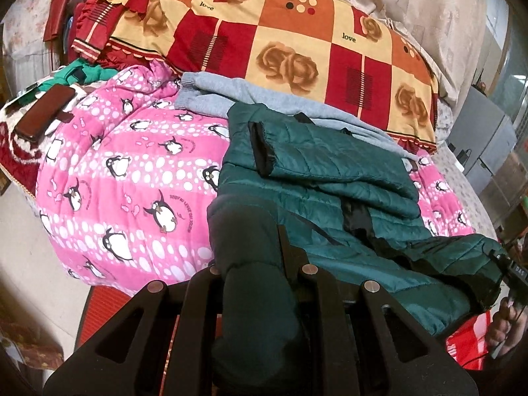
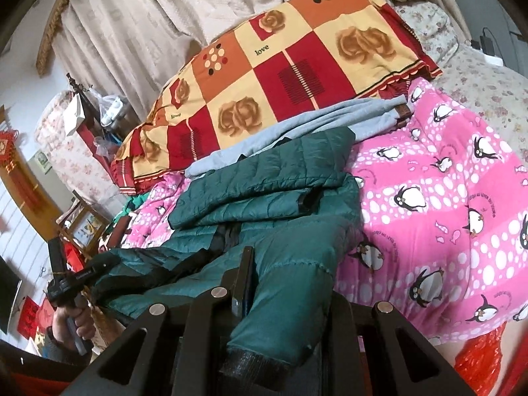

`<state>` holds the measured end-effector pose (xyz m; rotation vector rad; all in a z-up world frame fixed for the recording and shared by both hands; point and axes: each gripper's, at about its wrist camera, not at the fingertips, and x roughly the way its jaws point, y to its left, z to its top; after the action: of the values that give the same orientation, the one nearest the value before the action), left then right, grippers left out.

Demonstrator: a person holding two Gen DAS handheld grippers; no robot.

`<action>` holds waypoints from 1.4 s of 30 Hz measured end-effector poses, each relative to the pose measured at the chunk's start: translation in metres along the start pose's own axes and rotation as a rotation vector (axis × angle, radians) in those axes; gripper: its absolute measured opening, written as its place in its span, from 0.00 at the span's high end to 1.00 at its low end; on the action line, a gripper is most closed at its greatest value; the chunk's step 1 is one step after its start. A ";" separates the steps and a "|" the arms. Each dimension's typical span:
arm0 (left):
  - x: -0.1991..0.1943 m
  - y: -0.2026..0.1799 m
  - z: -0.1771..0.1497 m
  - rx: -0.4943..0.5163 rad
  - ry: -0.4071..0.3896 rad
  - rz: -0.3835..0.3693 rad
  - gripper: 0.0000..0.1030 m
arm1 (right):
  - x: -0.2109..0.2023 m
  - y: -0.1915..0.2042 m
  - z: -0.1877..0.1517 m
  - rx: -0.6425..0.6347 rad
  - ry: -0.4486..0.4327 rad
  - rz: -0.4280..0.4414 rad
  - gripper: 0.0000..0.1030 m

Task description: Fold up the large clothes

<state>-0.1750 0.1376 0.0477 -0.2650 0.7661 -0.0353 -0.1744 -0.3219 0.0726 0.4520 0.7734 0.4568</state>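
A dark green quilted jacket (image 1: 313, 171) (image 2: 264, 191) lies on a pink penguin blanket (image 1: 132, 171) (image 2: 445, 198), its sleeves folded across the body. My left gripper (image 1: 264, 254) is shut on the jacket's near hem corner, and the fabric bunches over one finger. My right gripper (image 2: 260, 274) is shut on the other hem corner, which hangs down between its jaws. Each gripper also shows at the edge of the other view, the right gripper (image 1: 498, 259) and the left gripper (image 2: 102, 265), both clamped on the lifted hem and each held by a hand (image 2: 72, 323).
A grey sweater (image 1: 231, 95) (image 2: 297, 122) lies behind the jacket. A big red-and-yellow checked quilt (image 1: 280, 33) (image 2: 297, 66) is piled at the back against curtains. A dark red case (image 1: 43, 112) sits at the blanket's left. A red bag (image 1: 468, 340) (image 2: 478, 356) lies below the bed edge.
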 end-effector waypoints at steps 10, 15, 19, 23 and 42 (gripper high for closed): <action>0.003 0.000 -0.002 -0.002 0.005 0.008 0.88 | 0.000 0.001 0.000 -0.004 -0.001 -0.001 0.84; 0.002 0.001 -0.002 -0.008 0.002 0.003 0.88 | 0.001 0.004 0.001 -0.008 -0.001 0.001 0.84; -0.001 0.005 -0.008 -0.018 -0.020 -0.015 0.88 | -0.001 0.007 0.001 -0.020 -0.007 0.002 0.84; -0.013 0.009 -0.010 -0.036 -0.052 -0.035 0.88 | -0.013 0.019 0.001 -0.070 -0.041 0.014 0.84; -0.049 0.014 0.007 -0.124 -0.141 -0.125 0.88 | -0.048 0.038 0.014 -0.112 -0.135 0.058 0.84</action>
<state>-0.2067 0.1590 0.0824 -0.4283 0.6114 -0.0864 -0.2027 -0.3207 0.1287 0.3973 0.6023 0.5158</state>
